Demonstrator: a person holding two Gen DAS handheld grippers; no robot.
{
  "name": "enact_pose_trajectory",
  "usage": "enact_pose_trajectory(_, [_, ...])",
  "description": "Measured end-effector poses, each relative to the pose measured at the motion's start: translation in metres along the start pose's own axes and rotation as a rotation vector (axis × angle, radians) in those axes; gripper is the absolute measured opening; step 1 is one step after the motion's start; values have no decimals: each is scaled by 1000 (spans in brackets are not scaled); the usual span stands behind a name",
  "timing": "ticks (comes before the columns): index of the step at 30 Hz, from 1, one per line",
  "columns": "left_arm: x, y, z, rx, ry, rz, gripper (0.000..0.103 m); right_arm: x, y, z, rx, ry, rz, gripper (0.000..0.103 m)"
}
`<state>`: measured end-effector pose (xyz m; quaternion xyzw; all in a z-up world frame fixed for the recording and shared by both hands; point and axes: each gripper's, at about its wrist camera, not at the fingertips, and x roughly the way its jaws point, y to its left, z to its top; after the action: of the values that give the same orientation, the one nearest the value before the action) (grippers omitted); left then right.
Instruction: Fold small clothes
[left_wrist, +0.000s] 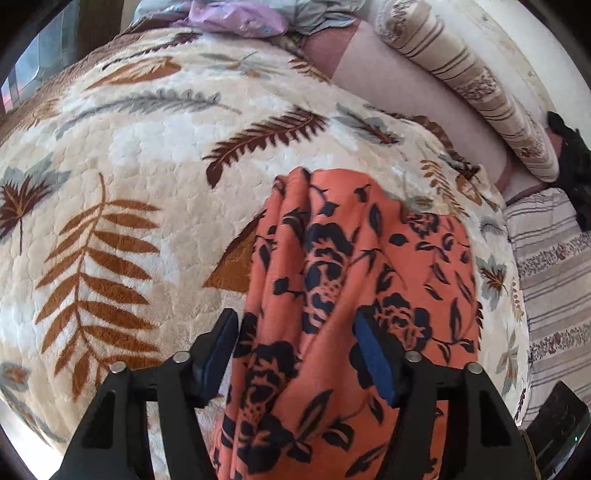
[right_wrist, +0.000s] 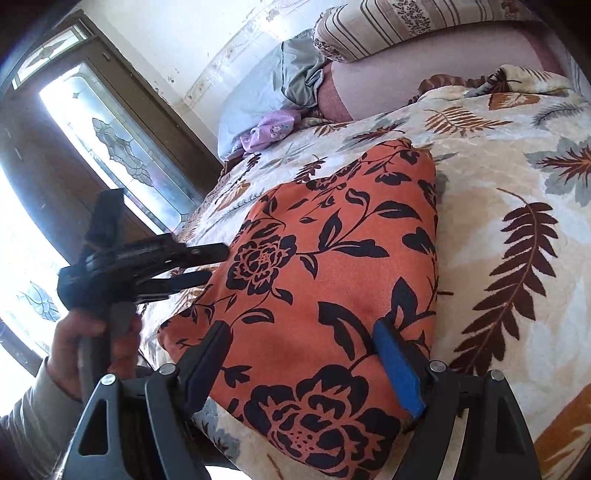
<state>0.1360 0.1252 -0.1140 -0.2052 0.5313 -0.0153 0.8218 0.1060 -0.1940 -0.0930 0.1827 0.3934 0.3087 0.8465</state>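
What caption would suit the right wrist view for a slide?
Open right gripper above the orange floral garment on a leaf-patterned blanket; left gripper at its edge.

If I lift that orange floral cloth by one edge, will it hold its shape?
Probably not. The orange floral cloth bunches in soft ridges between the open left gripper, so it looks thin and floppy. It may cling slightly to the plush leaf blanket rather than slide freely.
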Motion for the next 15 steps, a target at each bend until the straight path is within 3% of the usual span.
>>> enact_pose_trajectory(3, [12, 25, 2, -163, 35, -87, 55, 0, -3, 0, 14, -3, 22, 82])
enact_pose_trajectory(4, [9, 25, 1, -168, 28, -87, 55, -1, -4, 1, 17, -4, 27, 82])
enact_pose_trajectory(13, [-15, 0, -24, 15, -56, 15, 55, -1, -6, -1, 18, -20, 34, 82])
enact_pose_trajectory(15, [-11, 12, -27, -14, -64, 6, 58, -1, -5, -3, 4, -25, 28, 82])
